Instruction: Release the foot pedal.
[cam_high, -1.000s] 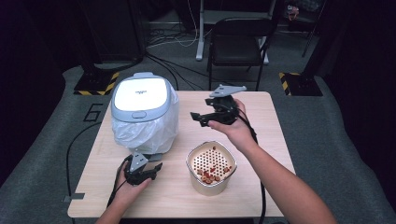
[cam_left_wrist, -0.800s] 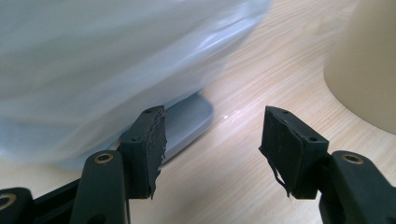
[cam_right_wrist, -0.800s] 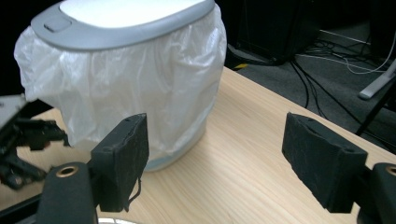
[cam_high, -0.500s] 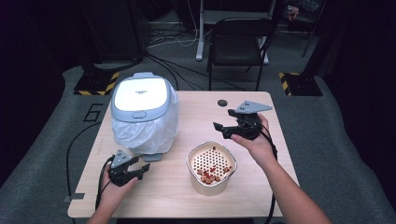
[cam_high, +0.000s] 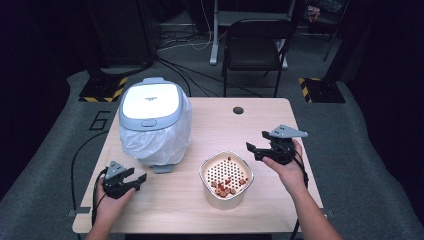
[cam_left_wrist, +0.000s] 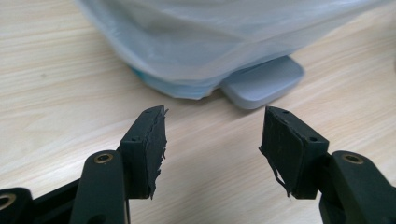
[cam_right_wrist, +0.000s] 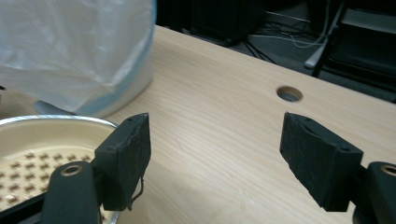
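Observation:
A white pedal bin (cam_high: 155, 120) with a shut lid and a clear plastic liner stands at the table's left. Its grey pedal (cam_high: 162, 168) (cam_left_wrist: 261, 86) sticks out at the front. To the right of the bin sits a cream perforated basket (cam_high: 226, 177) (cam_right_wrist: 42, 135) holding small red-brown pieces. My left gripper (cam_high: 137, 179) (cam_left_wrist: 212, 140) lies low near the front left edge, aimed at the pedal, open and empty. My right gripper (cam_high: 254, 149) (cam_right_wrist: 215, 149) hovers just right of the basket's rim, pointing left, open with only bare table between its jaws.
The wooden table (cam_high: 210, 125) has a round cable hole (cam_high: 238, 110) (cam_right_wrist: 289, 94) near its back edge. A black chair (cam_high: 255, 45) stands behind the table. Cables trail off the left edge and across the floor.
My right gripper has moved from beside the bin's lid to the right, nearer and lower, next to the basket. My left gripper has slid left along the front edge.

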